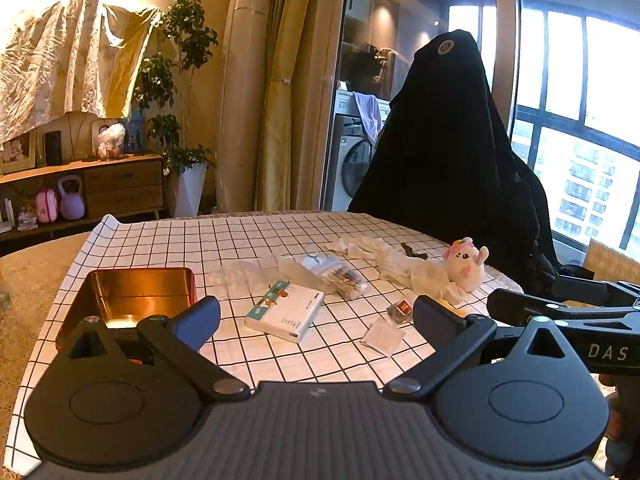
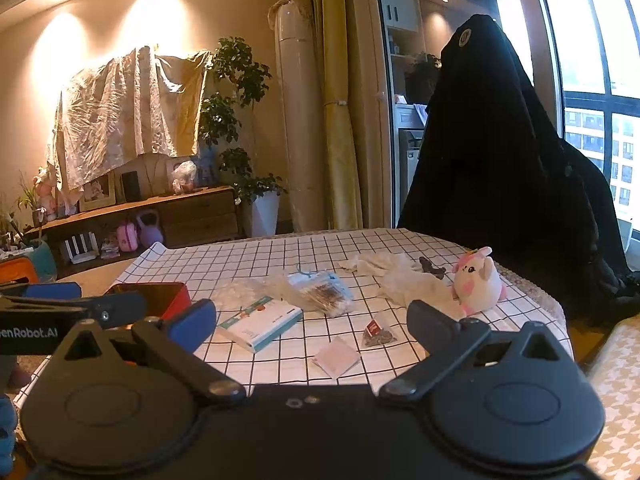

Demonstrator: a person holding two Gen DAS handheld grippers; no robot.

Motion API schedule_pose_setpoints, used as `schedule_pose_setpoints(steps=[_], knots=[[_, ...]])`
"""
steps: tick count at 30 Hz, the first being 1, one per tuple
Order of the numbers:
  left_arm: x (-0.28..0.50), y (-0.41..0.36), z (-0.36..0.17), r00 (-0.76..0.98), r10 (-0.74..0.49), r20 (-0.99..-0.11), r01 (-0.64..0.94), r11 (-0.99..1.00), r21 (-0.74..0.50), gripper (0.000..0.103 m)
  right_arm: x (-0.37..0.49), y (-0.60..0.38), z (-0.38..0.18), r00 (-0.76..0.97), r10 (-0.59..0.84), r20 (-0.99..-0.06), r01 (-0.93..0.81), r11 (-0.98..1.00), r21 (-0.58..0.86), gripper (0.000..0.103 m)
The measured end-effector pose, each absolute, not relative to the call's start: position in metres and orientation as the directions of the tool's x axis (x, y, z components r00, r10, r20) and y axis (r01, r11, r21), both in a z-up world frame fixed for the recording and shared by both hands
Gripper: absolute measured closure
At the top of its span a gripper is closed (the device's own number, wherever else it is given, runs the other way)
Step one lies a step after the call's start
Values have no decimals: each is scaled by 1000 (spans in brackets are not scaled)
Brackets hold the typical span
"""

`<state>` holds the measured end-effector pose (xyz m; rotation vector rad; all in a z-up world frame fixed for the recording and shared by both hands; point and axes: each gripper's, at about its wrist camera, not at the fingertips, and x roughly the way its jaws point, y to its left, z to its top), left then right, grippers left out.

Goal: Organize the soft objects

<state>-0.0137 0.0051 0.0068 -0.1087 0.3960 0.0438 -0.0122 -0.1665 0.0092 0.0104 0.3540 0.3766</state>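
A white and pink plush toy sits at the table's far right, next to crumpled white cloth. An open red tin with a gold inside stands at the left. A clear bag of small items, a white and teal box, a tea bag and a paper sachet lie mid-table. My left gripper is open and empty above the near edge. My right gripper is open and empty beside it.
The table has a white grid-pattern cloth. A chair draped in black fabric stands behind the far right edge. A wooden sideboard and potted plant stand at the wall.
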Motion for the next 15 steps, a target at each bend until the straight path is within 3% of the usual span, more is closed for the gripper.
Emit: schedule_pose_setpoints(steps=[15], knots=[[-16,5,6,924,21,-381,-63,993,-98,0,-15,-165,10,867,367,-337,-365,928,72,3]])
